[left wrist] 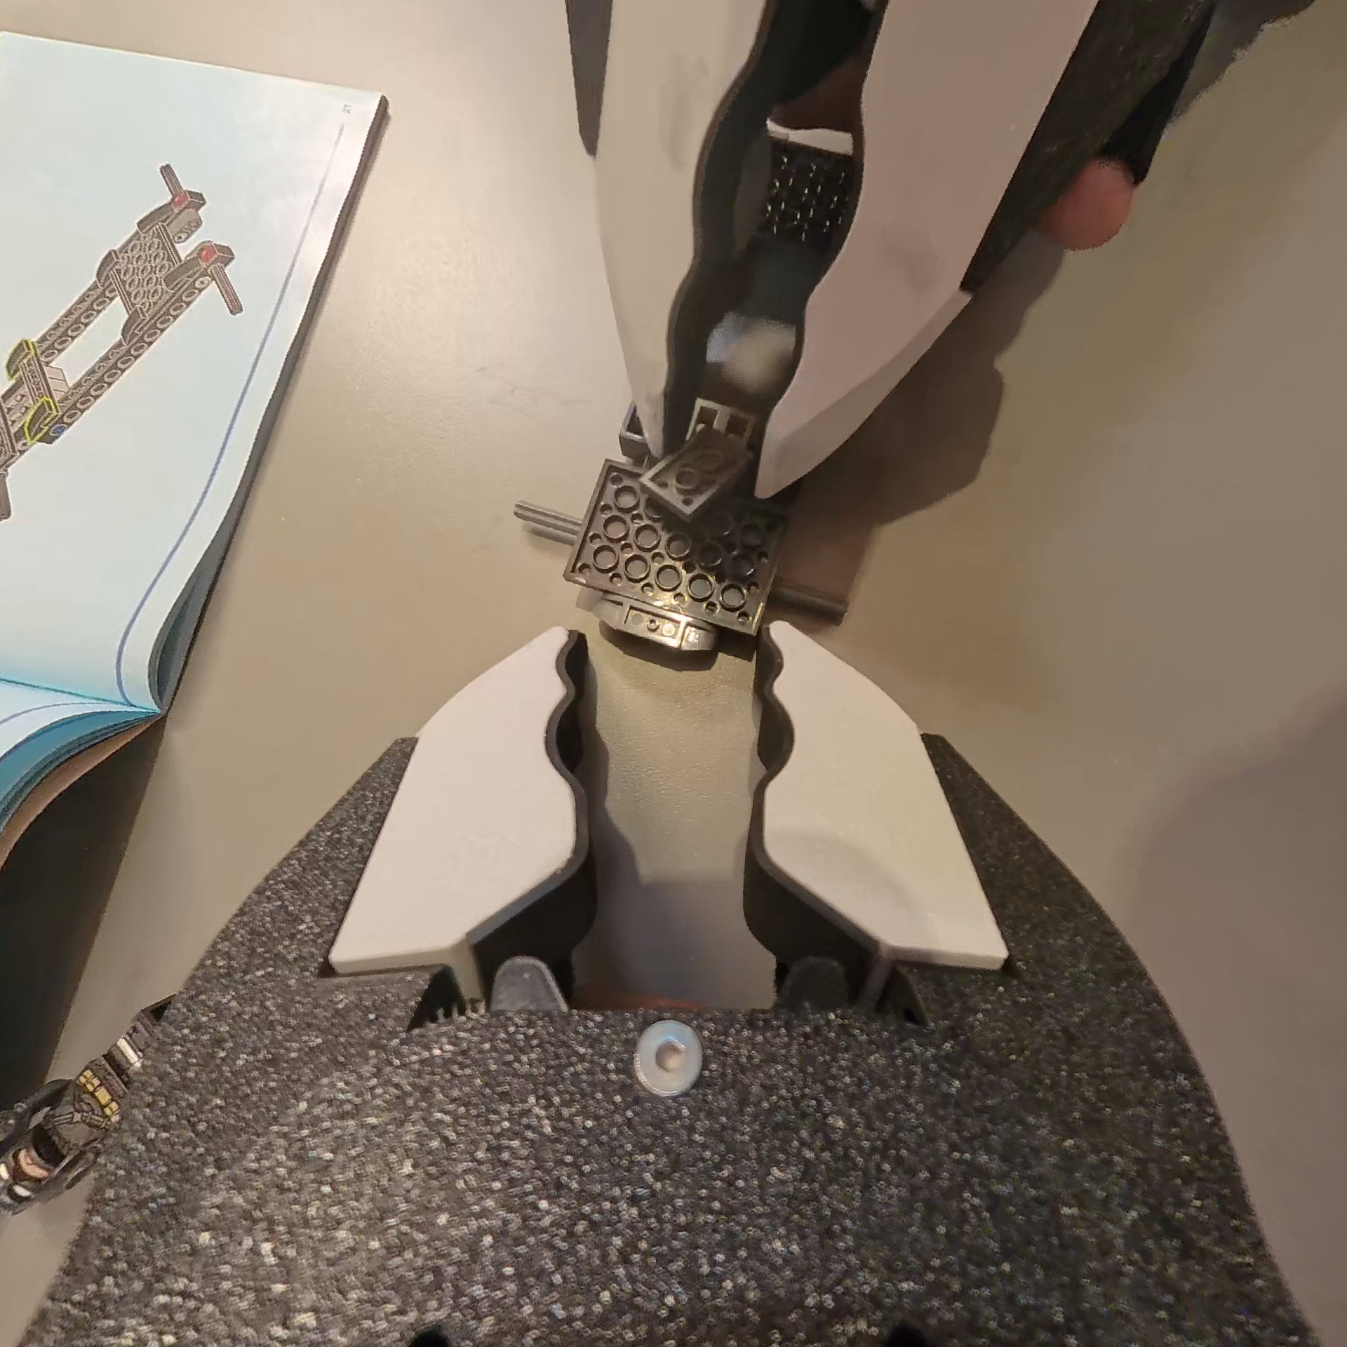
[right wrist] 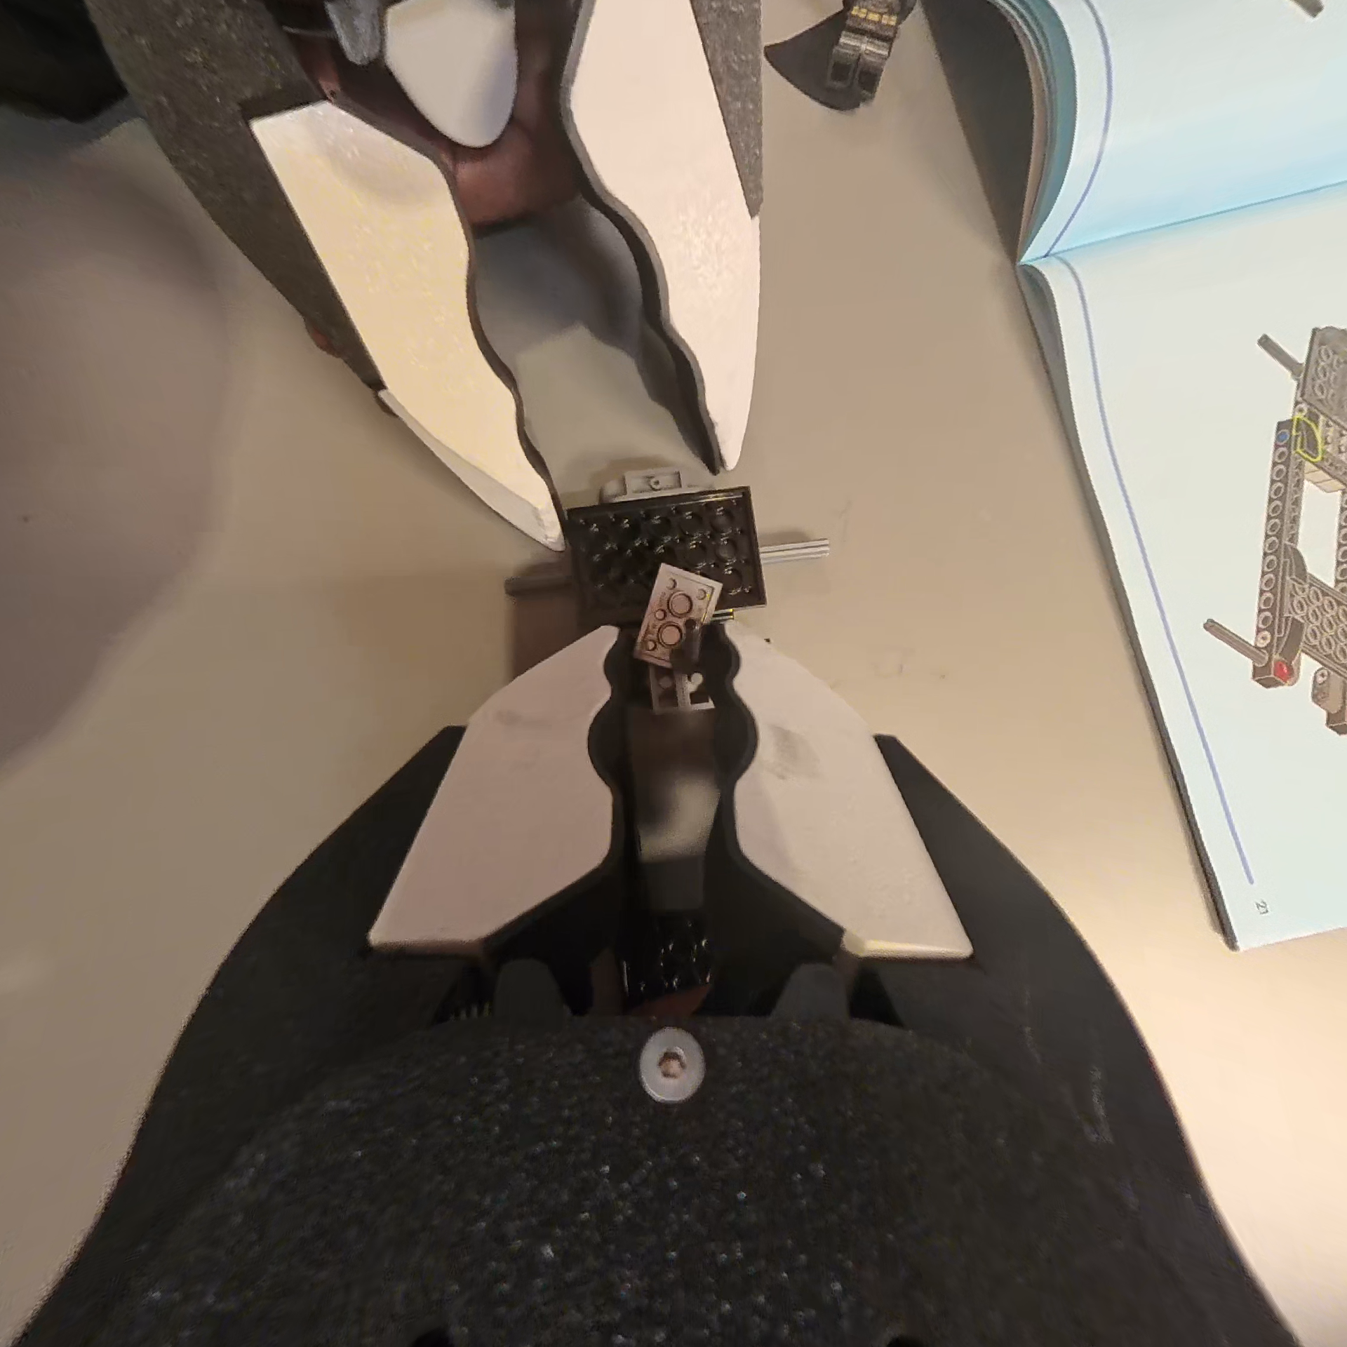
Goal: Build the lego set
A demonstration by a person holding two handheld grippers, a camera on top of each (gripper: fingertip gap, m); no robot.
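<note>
The left gripper [left wrist: 667, 641] clamps a dark grey plastic brick assembly topped by a holed plate [left wrist: 674, 554] above the beige table [left wrist: 408, 474]. The right gripper [right wrist: 669, 641] pinches a small grey two-hole plate [right wrist: 674, 616] against its edge (open instruction booklet [left wrist: 146, 328] alongside).

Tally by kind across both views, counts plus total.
Grippers: 2 (left gripper, right gripper)
Brick assembly with dark plate: 1
Small grey plate: 1
Instruction booklet: 1
Small dark figure: 1
Total: 6
</note>
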